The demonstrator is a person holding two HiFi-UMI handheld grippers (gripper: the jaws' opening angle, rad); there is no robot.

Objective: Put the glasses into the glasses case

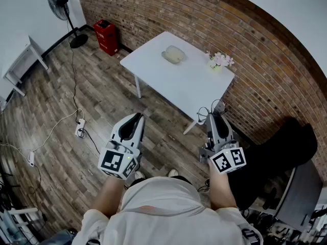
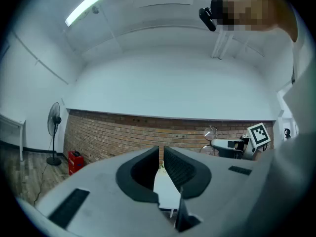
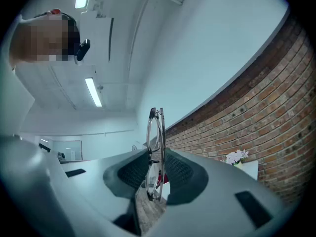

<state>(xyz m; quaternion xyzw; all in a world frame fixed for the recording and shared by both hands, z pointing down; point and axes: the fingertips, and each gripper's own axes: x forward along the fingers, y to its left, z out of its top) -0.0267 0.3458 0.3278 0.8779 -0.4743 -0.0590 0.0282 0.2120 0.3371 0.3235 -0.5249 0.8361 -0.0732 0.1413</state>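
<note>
The right claw (image 3: 157, 174) holds the glasses (image 3: 155, 147) between its two dark jaws. The jaws press on the glasses from both sides. The glasses are folded and stand straight up, with their thin edge facing us, and their top sticks up well above the jaws. Low down in the gap between the jaws, a bit of wooden floor (image 3: 148, 214) shows. A brick wall (image 3: 266, 98) runs along the right side. Near it, some white flowers (image 3: 235, 156) stand on a white tabletop (image 3: 249, 169), close to the edge by the wall. Two long lights (image 3: 93, 92) glow on the white ceiling.
</note>
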